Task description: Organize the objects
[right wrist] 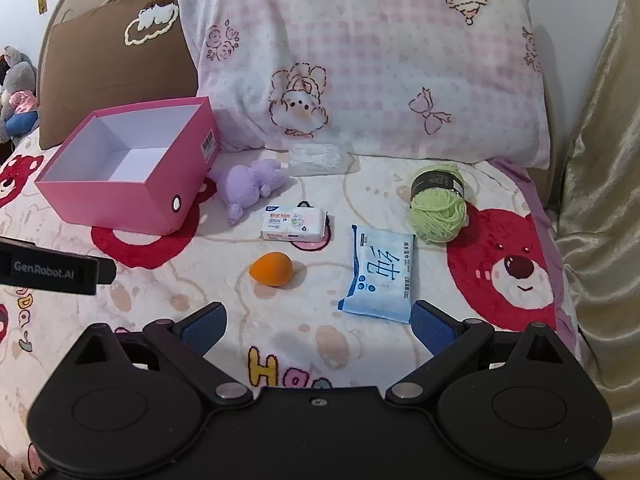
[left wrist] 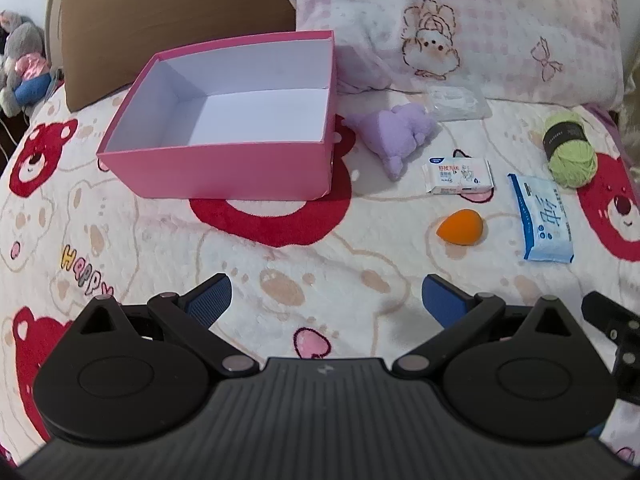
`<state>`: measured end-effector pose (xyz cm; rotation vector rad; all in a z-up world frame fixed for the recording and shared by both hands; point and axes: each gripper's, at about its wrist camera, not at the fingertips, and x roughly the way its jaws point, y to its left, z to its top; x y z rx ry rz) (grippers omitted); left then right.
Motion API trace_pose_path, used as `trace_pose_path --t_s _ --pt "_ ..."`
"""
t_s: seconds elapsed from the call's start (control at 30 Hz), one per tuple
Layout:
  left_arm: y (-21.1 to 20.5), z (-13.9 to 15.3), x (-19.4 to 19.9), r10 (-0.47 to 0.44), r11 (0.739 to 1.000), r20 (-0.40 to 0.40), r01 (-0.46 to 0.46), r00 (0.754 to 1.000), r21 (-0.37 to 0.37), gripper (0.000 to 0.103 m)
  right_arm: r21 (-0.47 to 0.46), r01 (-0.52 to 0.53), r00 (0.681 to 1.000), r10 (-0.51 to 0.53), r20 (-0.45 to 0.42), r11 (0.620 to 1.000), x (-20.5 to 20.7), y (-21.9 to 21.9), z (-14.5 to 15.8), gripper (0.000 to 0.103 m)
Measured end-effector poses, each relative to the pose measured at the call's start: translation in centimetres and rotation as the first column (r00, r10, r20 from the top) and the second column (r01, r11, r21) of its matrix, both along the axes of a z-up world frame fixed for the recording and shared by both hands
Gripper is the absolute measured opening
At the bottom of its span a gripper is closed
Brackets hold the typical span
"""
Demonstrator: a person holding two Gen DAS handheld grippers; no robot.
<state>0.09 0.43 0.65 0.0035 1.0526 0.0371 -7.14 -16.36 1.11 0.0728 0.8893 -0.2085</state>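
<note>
An empty pink box (left wrist: pixel 216 168) (right wrist: pixel 120 204) with a white inside stands open on the bed. To its right lie a purple plush toy (left wrist: pixel 396 132) (right wrist: pixel 248 184), a clear plastic bag (left wrist: pixel 456 102) (right wrist: pixel 318 158), a small white tissue pack (left wrist: pixel 458 176) (right wrist: pixel 294 224), an orange makeup sponge (left wrist: pixel 460 227) (right wrist: pixel 271 269), a blue wipes pack (left wrist: pixel 542 218) (right wrist: pixel 380 274) and a green yarn ball (left wrist: pixel 570 152) (right wrist: pixel 438 202). My left gripper (left wrist: pixel 326 300) is open and empty, near the box. My right gripper (right wrist: pixel 318 322) is open and empty, just before the sponge and wipes pack.
The bed has a bear-print blanket (left wrist: pixel 280 264) (right wrist: pixel 512 272). A brown pillow (left wrist: pixel 168 24) (right wrist: pixel 112 64) and a pink checked pillow (left wrist: pixel 460 20) (right wrist: pixel 368 60) lean at the back. A stuffed toy (left wrist: pixel 22 60) sits at far left. Gold fabric (right wrist: pixel 600 200) hangs on the right.
</note>
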Motion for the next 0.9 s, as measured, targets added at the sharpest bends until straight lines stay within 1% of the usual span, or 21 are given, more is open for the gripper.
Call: trace_pose_path --t_s 0.3,0.47,0.57,0.73,0.9 --pt "1.2 -0.3 -0.6 0.039 0.999 0.033 -0.039 0.999 -0.001 0.103 0.007 0.032 0.999 -0.032 0.028 0.999 -0.7 -1.0 0.9 0.1" --pt "1.0 -0.2 -1.1 0.028 1.0 0.066 -0.028 0.997 0.008 0.103 0.026 0.046 0.998 -0.047 0.03 0.999 -0.8 -1.6 1.1 0.1" --pt "0.9 0.0 -1.3 0.029 0.999 0.089 -0.03 0.996 0.011 0.103 0.024 0.036 0.999 -0.037 0.034 0.999 -0.9 -1.6 1.1 0.1" --pt "1.2 0.0 -1.4 0.03 0.999 0.095 -0.027 0.995 -0.034 0.103 0.027 0.034 0.999 -0.035 0.034 0.999 -1.0 -1.4 1.1 0.1" --pt "1.3 0.0 -1.5 0.033 0.999 0.094 -0.03 0.995 -0.035 0.103 0.027 0.03 0.999 -0.031 0.036 0.999 -1.2 -1.3 1.1 0.1"
